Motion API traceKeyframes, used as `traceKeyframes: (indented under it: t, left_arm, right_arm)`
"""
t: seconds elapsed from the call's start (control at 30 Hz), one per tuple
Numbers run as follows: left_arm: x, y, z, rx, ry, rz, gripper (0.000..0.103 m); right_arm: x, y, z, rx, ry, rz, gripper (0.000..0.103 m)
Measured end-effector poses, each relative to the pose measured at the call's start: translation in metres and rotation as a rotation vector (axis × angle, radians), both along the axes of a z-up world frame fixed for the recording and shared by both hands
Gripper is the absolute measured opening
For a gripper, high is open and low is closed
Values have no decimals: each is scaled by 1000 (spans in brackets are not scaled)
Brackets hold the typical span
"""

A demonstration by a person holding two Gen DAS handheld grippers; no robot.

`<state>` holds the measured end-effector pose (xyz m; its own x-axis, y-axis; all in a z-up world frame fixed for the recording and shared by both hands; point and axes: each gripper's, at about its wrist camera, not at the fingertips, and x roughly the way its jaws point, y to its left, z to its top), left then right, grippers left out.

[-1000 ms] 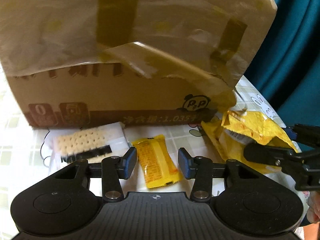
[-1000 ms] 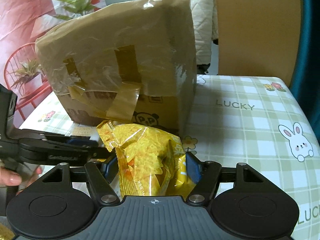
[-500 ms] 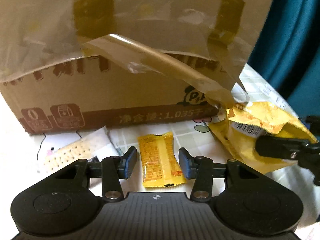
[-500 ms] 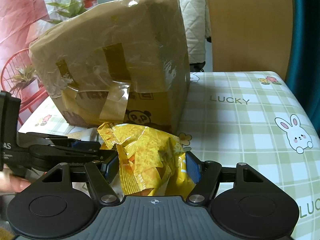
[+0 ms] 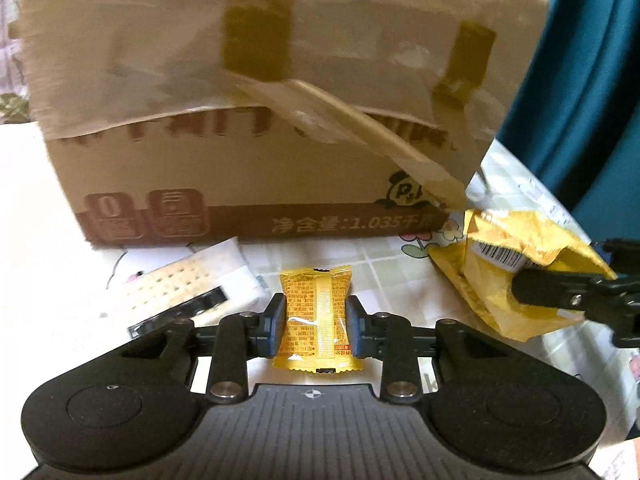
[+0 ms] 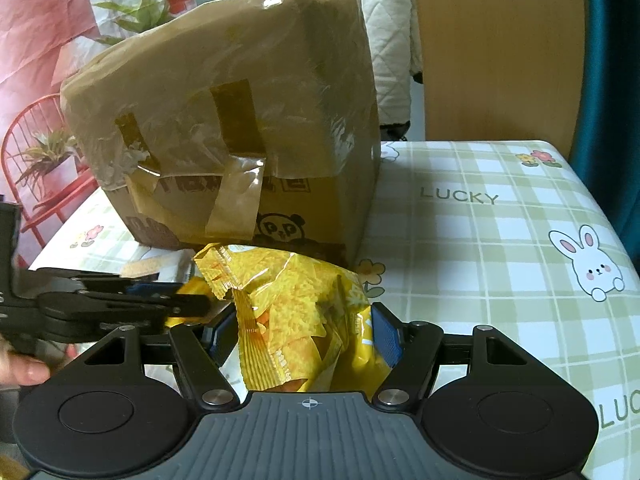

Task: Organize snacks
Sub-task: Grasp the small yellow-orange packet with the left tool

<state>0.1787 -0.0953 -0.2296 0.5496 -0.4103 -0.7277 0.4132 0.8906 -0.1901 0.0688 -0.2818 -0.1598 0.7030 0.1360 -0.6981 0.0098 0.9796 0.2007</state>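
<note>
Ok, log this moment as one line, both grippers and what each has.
left gripper: jaws closing on small yellow packet | right gripper: holding large yellow snack bag | cardboard box: behind, taped

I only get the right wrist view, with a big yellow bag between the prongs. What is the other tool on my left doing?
Observer: The left tool is closing on a small orange-yellow packet; its pads already pinch the wrapper's sides.
Operator: Is anything lying beside that packet?
Observer: Yes, a white cracker pack lies flat on the tablecloth, to the left of it.
Operator: Does my big yellow bag have a label I can't see?
Observer: A barcode sticker shows on its other face, near the torn top.
Operator: And the cardboard box?
Observer: Its lower front shows printed weight text.
</note>
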Motion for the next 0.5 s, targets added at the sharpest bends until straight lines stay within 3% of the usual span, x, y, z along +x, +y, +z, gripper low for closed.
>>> traceKeyframes:
  t: [0.5]
  left_arm:
    - [-41, 49, 51, -51, -107, 66, 33]
  right_arm:
    - [-15, 12, 5, -16, -1, 14, 64]
